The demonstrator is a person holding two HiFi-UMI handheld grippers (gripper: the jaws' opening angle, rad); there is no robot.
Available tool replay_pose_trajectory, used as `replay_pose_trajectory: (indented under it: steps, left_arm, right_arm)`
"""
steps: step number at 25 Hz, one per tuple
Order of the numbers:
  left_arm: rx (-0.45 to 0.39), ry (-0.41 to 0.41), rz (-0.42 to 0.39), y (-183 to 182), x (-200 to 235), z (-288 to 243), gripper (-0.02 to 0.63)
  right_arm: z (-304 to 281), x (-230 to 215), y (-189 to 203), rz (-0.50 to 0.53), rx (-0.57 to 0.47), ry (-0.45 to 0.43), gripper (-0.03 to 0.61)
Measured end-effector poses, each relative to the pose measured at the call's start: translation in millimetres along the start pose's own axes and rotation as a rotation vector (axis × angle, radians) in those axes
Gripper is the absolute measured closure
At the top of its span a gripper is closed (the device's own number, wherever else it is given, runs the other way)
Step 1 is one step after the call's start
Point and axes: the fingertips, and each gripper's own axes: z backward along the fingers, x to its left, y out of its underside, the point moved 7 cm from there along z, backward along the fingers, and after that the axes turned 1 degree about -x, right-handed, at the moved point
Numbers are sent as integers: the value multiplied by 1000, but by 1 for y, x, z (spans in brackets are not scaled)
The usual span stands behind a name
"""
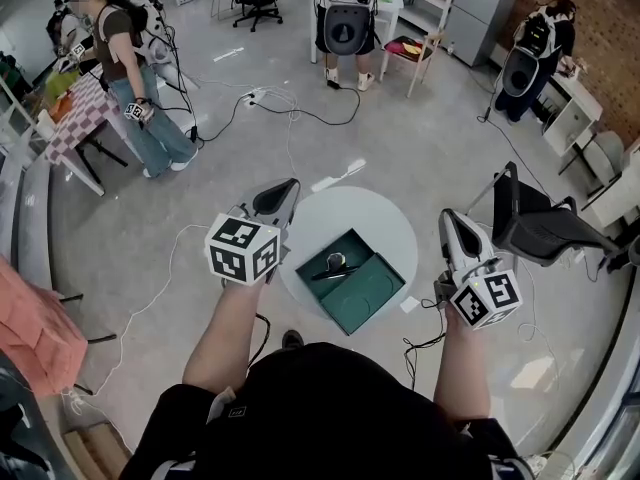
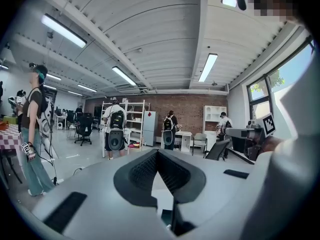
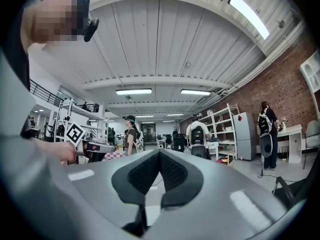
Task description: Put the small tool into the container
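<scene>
Left tool (image 1: 288, 190), right tool (image 1: 450, 223) shut, empty | small tool (image 1: 333, 266) in container (image 1: 375, 290) | risk: I knock container off tabletop (image 1: 370, 213) edge

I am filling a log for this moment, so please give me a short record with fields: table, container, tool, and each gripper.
table: round, white, in front of the person
container: green, open, lying on the table
small tool: dark, slim, lying inside the container
left gripper: held at the table's left side, jaws together, nothing between them
right gripper: held at the table's right side, jaws together, nothing between them
</scene>
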Motion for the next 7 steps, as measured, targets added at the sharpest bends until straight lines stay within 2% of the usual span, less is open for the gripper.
replay_pose_trajectory:
  steps: [7]
  left_arm:
    - [4, 16, 0, -3, -9, -7, 607]
  right_arm:
    - [-5, -4, -13, 8, -23, -21, 571]
